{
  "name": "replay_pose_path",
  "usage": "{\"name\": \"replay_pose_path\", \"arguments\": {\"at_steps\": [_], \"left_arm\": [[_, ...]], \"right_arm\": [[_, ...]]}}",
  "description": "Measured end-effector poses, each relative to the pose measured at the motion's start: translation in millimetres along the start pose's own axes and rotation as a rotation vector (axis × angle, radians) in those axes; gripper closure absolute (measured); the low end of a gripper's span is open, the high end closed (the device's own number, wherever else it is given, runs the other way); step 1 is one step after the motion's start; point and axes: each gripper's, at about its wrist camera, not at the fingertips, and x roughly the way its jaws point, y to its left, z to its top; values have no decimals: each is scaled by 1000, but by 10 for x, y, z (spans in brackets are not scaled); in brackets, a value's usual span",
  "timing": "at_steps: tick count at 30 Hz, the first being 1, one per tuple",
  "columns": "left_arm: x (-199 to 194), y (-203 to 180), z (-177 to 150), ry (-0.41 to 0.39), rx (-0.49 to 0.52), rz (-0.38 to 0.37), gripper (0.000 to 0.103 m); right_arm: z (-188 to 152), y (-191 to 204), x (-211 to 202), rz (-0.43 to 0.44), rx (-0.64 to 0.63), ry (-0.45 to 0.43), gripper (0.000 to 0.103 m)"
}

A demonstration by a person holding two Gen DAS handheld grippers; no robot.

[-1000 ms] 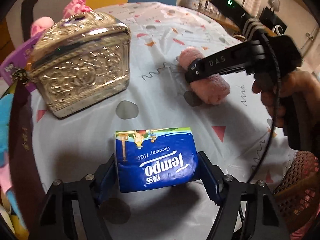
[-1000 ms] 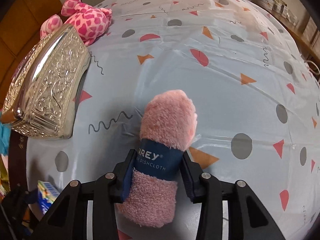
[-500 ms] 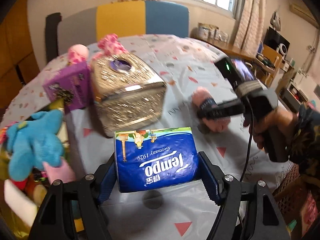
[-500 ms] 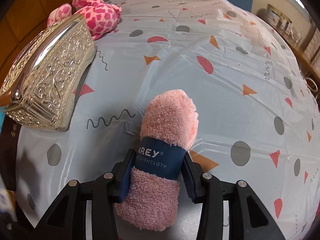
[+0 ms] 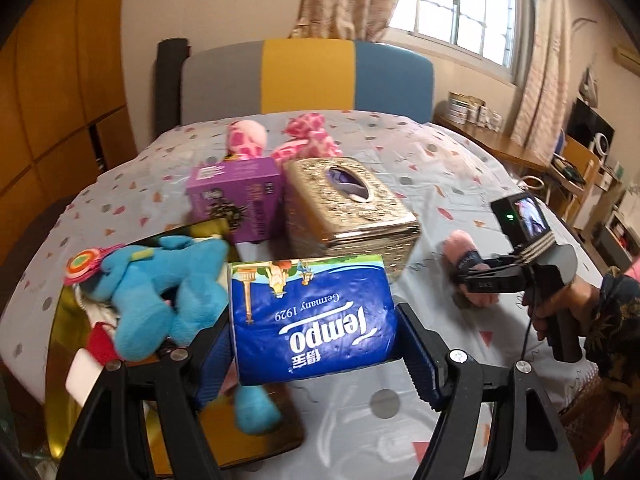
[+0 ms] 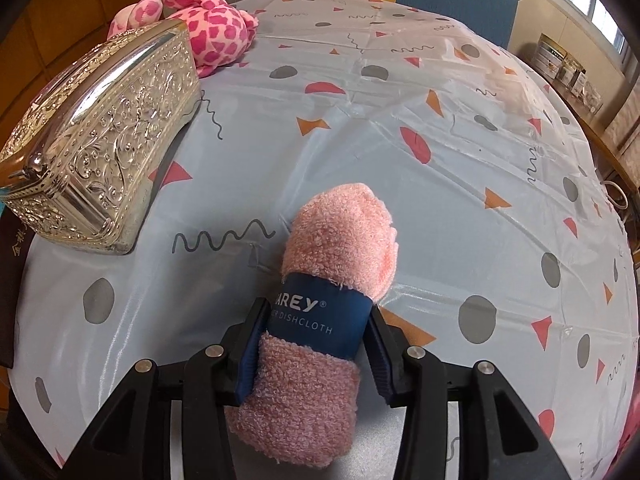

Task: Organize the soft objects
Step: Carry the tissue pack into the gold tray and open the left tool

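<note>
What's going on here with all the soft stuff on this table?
A person is sorting soft things with a pair of tongs in each hand. The left tongs grip a blue pack of tissues, held up off the table near a gold tray that holds a blue plush toy. The right tongs are closed around a rolled pink dishcloth, which looks to be lying on the table. A pink spotted plush sits behind the metal tissue box.
</note>
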Motion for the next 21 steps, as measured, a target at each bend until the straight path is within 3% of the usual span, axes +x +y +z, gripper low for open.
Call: {"name": "replay_pose_path", "arguments": {"at_steps": [12, 16, 21], "left_arm": [[-49, 529, -113, 18, -113, 41, 28], [-216, 975, -144, 6, -214, 67, 28], [-481, 1734, -394, 5, -382, 167, 28]], "right_arm": [[1, -5, 15, -2, -7, -10, 57], [3, -5, 15, -2, -12, -11, 57], [9, 10, 14, -8, -27, -10, 57]]}}
